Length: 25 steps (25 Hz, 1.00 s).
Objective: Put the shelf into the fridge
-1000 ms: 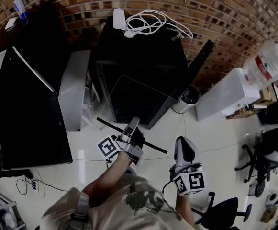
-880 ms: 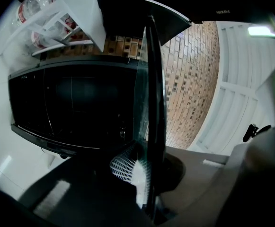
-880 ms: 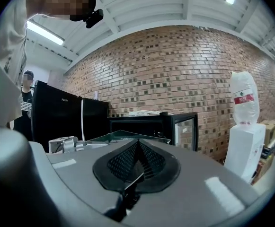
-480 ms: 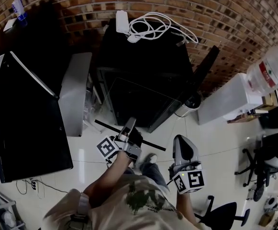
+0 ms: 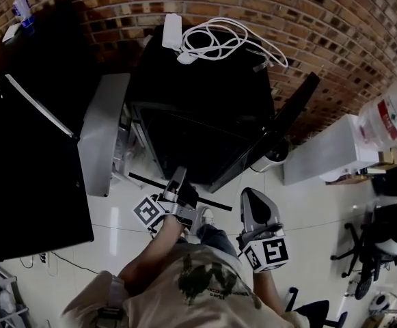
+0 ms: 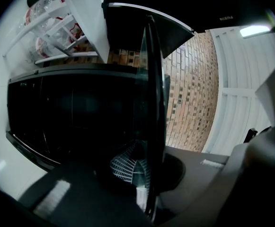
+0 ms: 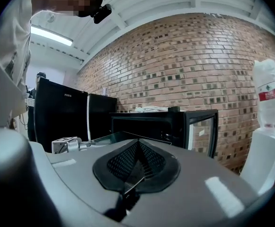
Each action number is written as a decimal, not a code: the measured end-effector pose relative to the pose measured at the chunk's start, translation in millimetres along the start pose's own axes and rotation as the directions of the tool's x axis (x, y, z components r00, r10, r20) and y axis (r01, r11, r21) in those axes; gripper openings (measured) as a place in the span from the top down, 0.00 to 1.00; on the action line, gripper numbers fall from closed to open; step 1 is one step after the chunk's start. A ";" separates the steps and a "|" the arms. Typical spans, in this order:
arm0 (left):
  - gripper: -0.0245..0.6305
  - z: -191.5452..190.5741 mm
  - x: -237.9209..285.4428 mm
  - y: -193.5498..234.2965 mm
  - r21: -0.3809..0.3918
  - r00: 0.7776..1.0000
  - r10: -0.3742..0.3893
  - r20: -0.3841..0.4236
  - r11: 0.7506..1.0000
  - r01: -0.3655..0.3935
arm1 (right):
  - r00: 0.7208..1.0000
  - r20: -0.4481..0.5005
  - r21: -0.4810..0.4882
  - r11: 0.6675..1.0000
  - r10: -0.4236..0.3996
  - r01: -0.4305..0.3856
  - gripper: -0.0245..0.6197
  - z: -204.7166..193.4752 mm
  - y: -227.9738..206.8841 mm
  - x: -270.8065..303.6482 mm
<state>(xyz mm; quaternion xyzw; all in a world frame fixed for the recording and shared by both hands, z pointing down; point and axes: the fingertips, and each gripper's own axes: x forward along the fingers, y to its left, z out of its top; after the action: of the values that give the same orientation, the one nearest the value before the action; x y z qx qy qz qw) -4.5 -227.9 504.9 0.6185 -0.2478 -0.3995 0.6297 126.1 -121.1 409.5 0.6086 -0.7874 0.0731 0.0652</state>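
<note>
Your left tool is clamped on the near edge of the glass shelf, which stands edge-on between the pads in the left gripper view. Your right tool is pressed shut too, with a thin line of glass caught between its ribbed pads. The clear pane runs from there toward the left of that frame, where the other tool's body shows. In the head view both tools sit low in the middle of the frame. The shelf's dark front strip stretches between them, above the white floor. Just above the strip in the frame is the small black fridge, its door swung open toward the right. The glass reaches toward the dark opening (whether its far edge is already inside is hard to tell, the pane being nearly invisible there). A coiled white cable lies on the fridge's top. A taller black cabinet fills the left of the frame, and a water bottle shows at the right edge against the brick wall.
</note>
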 end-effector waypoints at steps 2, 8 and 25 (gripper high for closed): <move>0.94 0.5 2.8 3.0 0.009 1.000 0.002 0.019 1.000 -0.002 | 1.000 -0.010 -0.003 1.000 0.023 -0.023 0.96 0.1 -5.5 5.9; 0.94 4.4 6.4 18.2 -0.007 0.996 0.024 0.082 1.000 -0.023 | 0.996 -0.038 0.001 0.997 0.076 -0.076 0.96 -5.0 -15.7 18.0; 0.94 15.7 34.6 61.0 0.008 0.986 0.053 0.159 0.998 -0.055 | 0.984 -0.086 -0.019 0.987 0.156 -0.159 0.96 -12.6 -32.9 45.0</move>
<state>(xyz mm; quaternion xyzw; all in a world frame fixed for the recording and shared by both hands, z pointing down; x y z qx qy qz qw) 14.2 -270.1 559.9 0.5816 -0.3161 -0.4288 0.6148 146.9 -169.5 431.7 0.5399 -0.8305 0.0935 0.1003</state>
